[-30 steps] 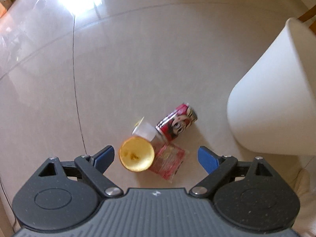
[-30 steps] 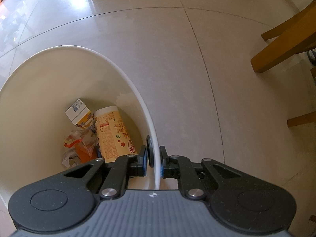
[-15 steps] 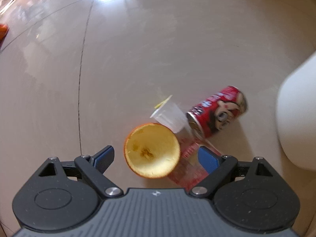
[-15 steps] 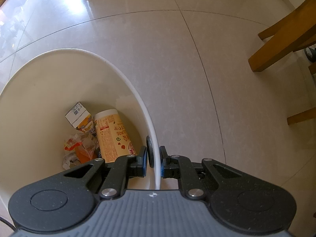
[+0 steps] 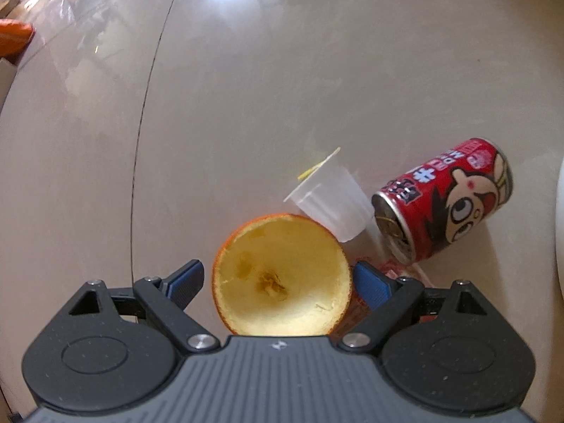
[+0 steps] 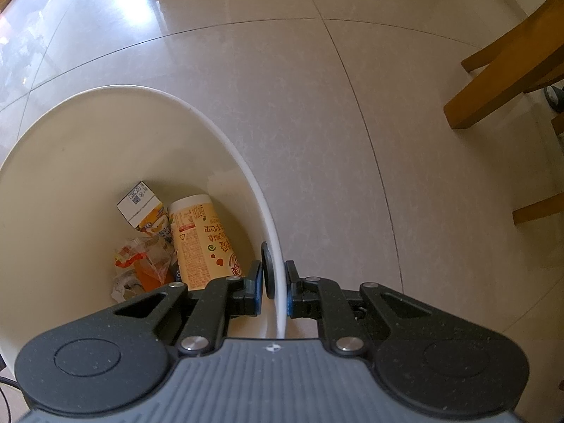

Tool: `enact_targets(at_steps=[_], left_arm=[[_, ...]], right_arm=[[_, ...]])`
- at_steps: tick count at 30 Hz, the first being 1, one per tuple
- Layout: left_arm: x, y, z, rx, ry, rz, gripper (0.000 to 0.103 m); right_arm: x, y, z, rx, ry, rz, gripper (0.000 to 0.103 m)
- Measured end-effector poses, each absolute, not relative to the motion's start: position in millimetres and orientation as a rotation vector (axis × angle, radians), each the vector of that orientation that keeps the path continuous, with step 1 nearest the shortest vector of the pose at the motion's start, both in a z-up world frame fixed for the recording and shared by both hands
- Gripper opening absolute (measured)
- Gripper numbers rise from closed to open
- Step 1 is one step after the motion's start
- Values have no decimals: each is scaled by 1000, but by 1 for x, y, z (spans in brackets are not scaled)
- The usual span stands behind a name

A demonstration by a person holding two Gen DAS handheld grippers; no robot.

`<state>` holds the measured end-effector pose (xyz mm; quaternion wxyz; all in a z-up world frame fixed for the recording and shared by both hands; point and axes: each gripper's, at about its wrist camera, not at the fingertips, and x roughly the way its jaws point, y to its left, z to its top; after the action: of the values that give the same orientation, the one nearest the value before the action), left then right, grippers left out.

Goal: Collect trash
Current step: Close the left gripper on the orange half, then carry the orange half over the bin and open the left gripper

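A hollow half orange peel [image 5: 282, 275] lies on the tiled floor between the blue pads of my open left gripper [image 5: 278, 282], which sits low around it. Behind the peel a clear plastic cup [image 5: 331, 201] lies tipped, and a red cartoon drink can [image 5: 447, 201] lies on its side to the right. A red wrapper [image 5: 391, 268] shows partly beneath them. My right gripper [image 6: 275, 289] is shut on the rim of the white trash bin [image 6: 225, 141]. Inside the bin lie a paper cup [image 6: 204, 243], a small carton [image 6: 141, 204] and crumpled wrappers [image 6: 141, 264].
Wooden chair legs [image 6: 500, 74] stand on the floor to the right of the bin. The bin's white side [image 5: 558, 246] shows at the right edge of the left wrist view. An orange object [image 5: 14, 35] and clutter lie at the far left.
My left gripper has dropped toward the floor and now straddles the orange peel, which looks much larger. The right gripper keeps its hold on the bin rim, with the bin shifted slightly.
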<state>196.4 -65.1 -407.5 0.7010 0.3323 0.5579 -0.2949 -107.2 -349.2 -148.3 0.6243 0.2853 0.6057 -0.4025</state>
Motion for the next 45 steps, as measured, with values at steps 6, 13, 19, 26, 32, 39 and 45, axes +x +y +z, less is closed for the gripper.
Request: enact_targets(at_steps=[6, 13, 19, 26, 32, 39, 45], left_arm=[[203, -57, -408, 705, 1281, -647, 80], [199, -60, -404, 746, 1271, -688, 67], [197, -63, -384, 798, 1275, -718, 65], [195, -69, -356, 806, 1271, -729, 63], [190, -71, -318, 792, 1278, -753, 63], [179, -86, -239, 836, 1231, -886, 63], [159, -112, -170, 835, 1188, -1008, 63]], right_arm=[[-107, -349, -148, 656, 1389, -924, 14], [-107, -349, -148, 660, 1387, -927, 14], [-106, -351, -148, 668, 1395, -931, 14], [-105, -352, -151, 662, 1404, -930, 14], [-103, -351, -153, 667, 1415, -930, 14], [-102, -351, -154, 663, 1429, -918, 14], [-100, -352, -155, 654, 1442, -904, 14]])
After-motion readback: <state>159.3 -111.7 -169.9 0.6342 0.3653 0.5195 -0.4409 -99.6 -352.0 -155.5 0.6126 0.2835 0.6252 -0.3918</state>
